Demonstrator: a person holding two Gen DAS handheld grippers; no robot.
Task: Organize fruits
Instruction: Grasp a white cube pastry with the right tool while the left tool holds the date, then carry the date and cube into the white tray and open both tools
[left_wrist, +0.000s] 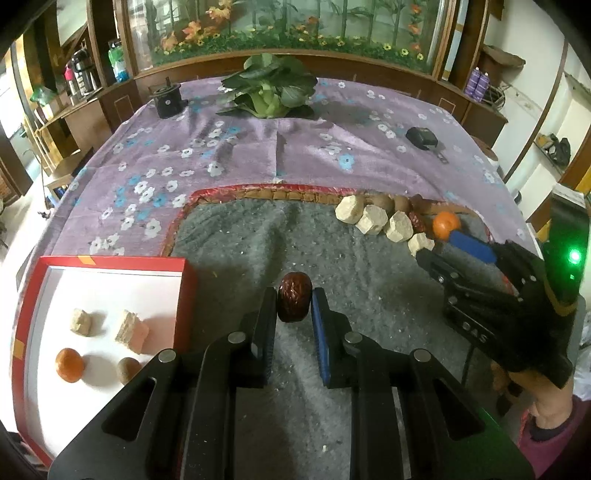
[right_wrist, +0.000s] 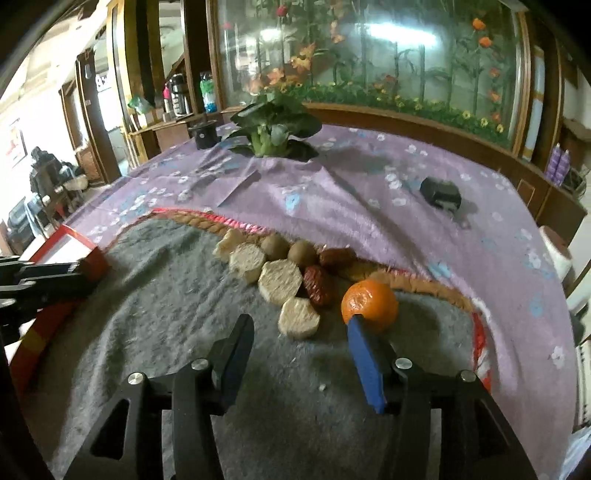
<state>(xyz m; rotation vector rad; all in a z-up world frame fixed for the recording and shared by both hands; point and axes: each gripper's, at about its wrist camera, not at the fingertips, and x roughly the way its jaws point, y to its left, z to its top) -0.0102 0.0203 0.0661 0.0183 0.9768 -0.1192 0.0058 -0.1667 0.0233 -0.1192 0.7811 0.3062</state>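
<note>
the red date (left_wrist: 292, 302) is pinched between your left gripper (left_wrist: 293, 301) pads, hanging over the grey mat (left_wrist: 236, 236), and the red tray (left_wrist: 110, 263) sits at about eight o'clock of it in the left wrist view. swing that way and set the date on a bare white patch, clear of the orange and the pale chunks already in there (don't drop it from high, it may roll). your right gripper (right_wrist: 299, 326) is spread wide with nothing gripped, its blue finger just touching the tangerine (right_wrist: 370, 303) at two o'clock. centre the jaws around that fruit before squeezing.
</note>
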